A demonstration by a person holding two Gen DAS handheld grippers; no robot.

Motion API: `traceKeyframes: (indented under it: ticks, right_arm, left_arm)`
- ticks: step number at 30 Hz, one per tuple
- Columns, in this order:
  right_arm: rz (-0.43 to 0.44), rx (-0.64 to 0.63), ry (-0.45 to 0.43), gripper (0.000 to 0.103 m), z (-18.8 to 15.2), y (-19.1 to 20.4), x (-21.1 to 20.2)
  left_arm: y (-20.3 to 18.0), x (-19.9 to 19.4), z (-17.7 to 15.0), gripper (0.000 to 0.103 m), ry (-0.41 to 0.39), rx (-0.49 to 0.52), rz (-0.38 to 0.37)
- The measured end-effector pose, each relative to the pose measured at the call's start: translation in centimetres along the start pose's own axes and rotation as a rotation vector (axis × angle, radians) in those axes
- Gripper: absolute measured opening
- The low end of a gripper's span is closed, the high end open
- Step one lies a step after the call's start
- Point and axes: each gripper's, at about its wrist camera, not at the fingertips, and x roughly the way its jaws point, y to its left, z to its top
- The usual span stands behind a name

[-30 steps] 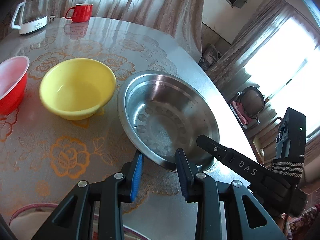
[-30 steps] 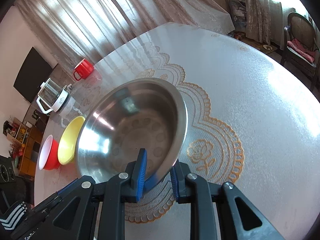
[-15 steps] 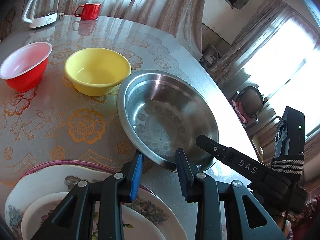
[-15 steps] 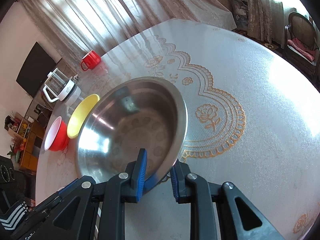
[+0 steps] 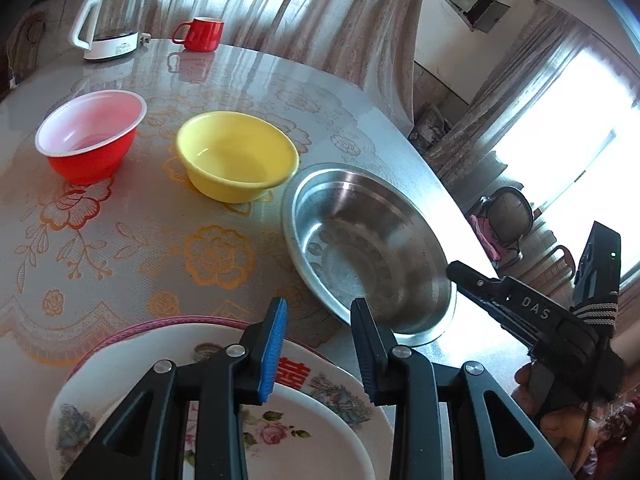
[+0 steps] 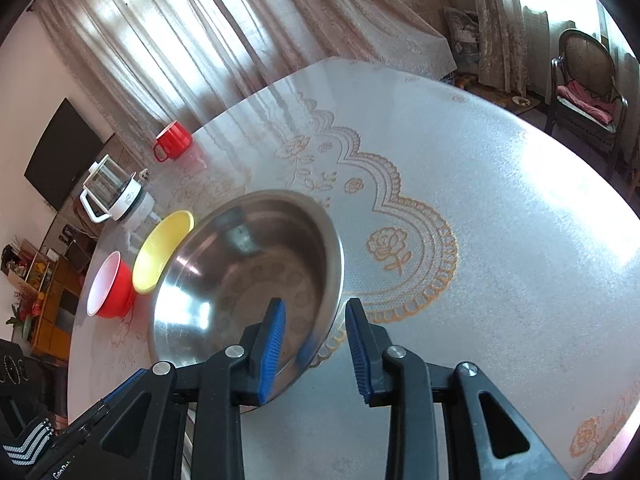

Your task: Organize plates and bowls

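Where curtains hang, perhaps glass-topped table (image 5: 120, 272)

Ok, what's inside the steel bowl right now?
The steel bowl looks empty: only bare dimpled metal. The right gripper, jaws just opened, straddles its near rim, hiding a small part.

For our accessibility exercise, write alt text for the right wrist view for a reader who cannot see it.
An open right claw straddles the near rim of a steel bowl on a lace-patterned table, its pads just opened off the rim. Beyond sit a yellow bowl, red bowl, kettle and red mug.
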Motion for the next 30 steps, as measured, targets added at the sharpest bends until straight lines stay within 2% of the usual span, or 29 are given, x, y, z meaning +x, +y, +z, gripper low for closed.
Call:
traceKeyframes:
  ticks: [3,7,11,14,22,30]
  right_arm:
    - [0.005,-0.020,-0.052,0.031,1.1,0.7,-0.9]
    - [0.078,-0.086,-0.084,0.031,2.6,3.0,-1.2]
    - [0.179,-0.159,-0.039,0.031,3.8,6.3,0.2]
    - [0.243,-0.198,0.032,0.031,4.4,8.8,2.4]
    - [0.254,-0.283,0.134,0.031,6.1,13.5,7.9]
    - [0.195,-0.301,0.181,0.029,7.5,14.6,11.7]
  left_arm:
    - [1.4,-0.9,0.5,0.032,-0.017,-0.033,0.017]
    - [3.5,-1.6,1.7,0.032,-0.040,-0.067,0.052]
    - [5.1,-1.9,2.9,0.031,-0.054,-0.087,0.074]
    - [5.9,-1.7,3.7,0.030,-0.041,-0.091,0.091]
    - [7.3,-0.6,5.8,0.024,-0.016,-0.138,0.078]
    - [7.1,0.9,7.6,0.024,-0.004,-0.165,0.085]
